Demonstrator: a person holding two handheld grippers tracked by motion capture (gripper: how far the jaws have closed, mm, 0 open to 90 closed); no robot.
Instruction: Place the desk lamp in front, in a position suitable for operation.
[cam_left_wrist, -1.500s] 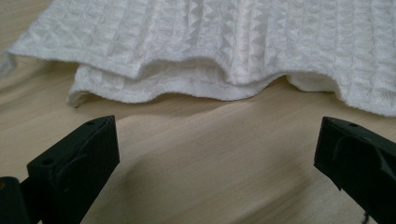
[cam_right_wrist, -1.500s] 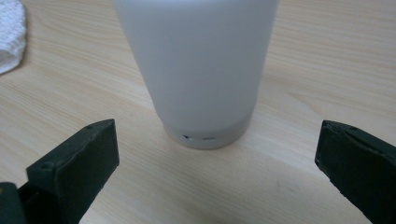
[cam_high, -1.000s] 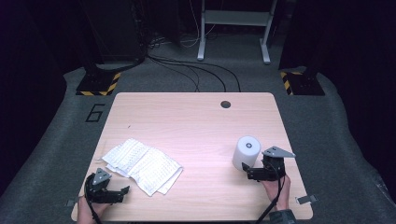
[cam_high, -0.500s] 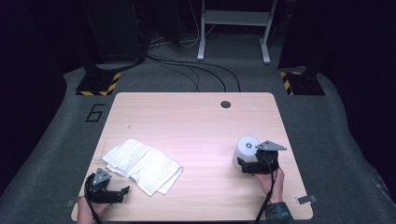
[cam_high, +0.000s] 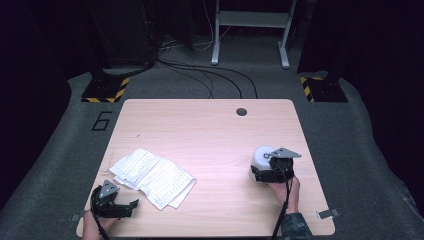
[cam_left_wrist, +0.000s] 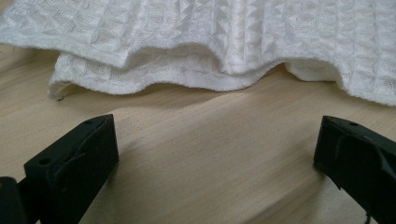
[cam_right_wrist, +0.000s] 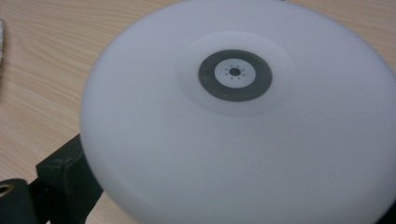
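From the high view we see our right gripper (cam_high: 267, 172) pressed up against a white round object (cam_high: 261, 159) near the right edge of the wooden table (cam_high: 210, 130), our right hand (cam_high: 287, 192) behind it. The right gripper view adds what the high view cannot: the object's smooth top carries a dark ring with a small dotted centre, and one black jaw sits against its lower left side. The other jaw is hidden, so we cannot tell whether the grip is closed.

Our left gripper (cam_high: 125, 207) rests at the table's front left corner, just beside a white waffle-weave cloth (cam_high: 150, 175). The left gripper view shows its jaws spread wide over bare wood, the cloth's (cam_left_wrist: 210, 42) folded, layered edge lying ahead of them, untouched.
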